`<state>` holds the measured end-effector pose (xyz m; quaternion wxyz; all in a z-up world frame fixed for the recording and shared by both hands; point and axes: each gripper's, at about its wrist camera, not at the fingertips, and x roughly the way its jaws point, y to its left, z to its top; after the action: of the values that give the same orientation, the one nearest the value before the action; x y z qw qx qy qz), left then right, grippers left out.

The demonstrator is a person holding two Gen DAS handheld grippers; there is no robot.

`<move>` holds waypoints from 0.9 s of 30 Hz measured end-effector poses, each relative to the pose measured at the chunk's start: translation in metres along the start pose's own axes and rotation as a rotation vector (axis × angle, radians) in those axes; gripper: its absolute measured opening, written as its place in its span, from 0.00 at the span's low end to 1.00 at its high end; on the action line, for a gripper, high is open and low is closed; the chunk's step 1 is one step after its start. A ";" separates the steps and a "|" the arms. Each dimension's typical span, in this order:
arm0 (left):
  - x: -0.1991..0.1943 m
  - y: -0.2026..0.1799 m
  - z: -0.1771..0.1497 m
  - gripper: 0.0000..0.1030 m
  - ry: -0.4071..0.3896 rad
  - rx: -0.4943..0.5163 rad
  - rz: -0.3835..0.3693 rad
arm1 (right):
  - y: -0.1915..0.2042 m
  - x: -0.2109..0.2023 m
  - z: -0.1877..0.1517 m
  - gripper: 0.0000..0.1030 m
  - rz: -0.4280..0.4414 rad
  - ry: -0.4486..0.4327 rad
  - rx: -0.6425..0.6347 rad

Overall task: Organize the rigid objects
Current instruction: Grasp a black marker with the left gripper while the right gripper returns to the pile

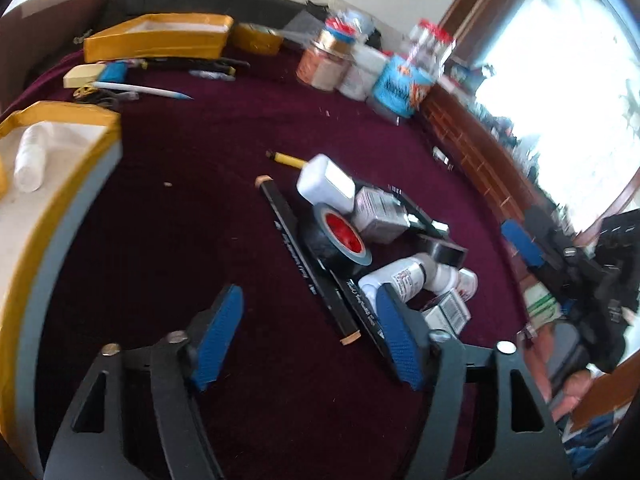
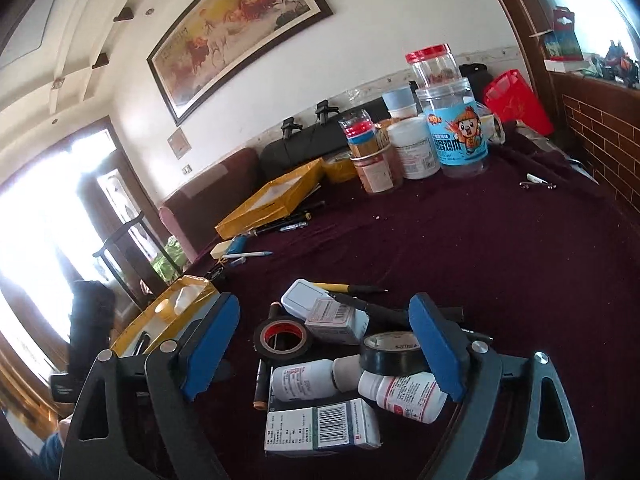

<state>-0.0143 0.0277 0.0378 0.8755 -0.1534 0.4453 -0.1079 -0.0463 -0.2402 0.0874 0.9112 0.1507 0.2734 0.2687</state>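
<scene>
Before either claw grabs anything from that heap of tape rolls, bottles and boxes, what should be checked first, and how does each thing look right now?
1. Left gripper jaws apart, nothing held: ok.
2. Right gripper jaws apart, nothing held: ok.
3. Pile separated for a clean single pick: not ok; red-core tape roll, white bottles and barcode box touch or overlap.
4. Yellow tray has room: ok, one white object inside.
5. Sharp view from the left camera: not ok, blurred.

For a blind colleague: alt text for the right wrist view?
Open blue-padded tongs hover over a pile on a maroon tablecloth: two black tape rolls, white pill bottles, barcoded medicine boxes. Jars stand behind.
</scene>
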 end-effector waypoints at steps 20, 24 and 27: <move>0.033 0.013 0.008 0.12 0.037 0.073 0.181 | 0.020 0.015 -0.016 0.39 0.182 0.119 -0.039; 0.014 0.019 -0.013 0.12 0.029 0.062 0.177 | 0.051 0.029 -0.035 0.35 0.254 0.238 -0.154; 0.007 0.024 -0.020 0.12 0.024 0.049 0.162 | 0.072 0.044 -0.055 0.26 0.260 0.340 -0.243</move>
<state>-0.0246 0.0444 0.0125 0.8795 -0.0943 0.4639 -0.0491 -0.0759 -0.1499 0.0552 0.8215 0.0263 0.3666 0.4360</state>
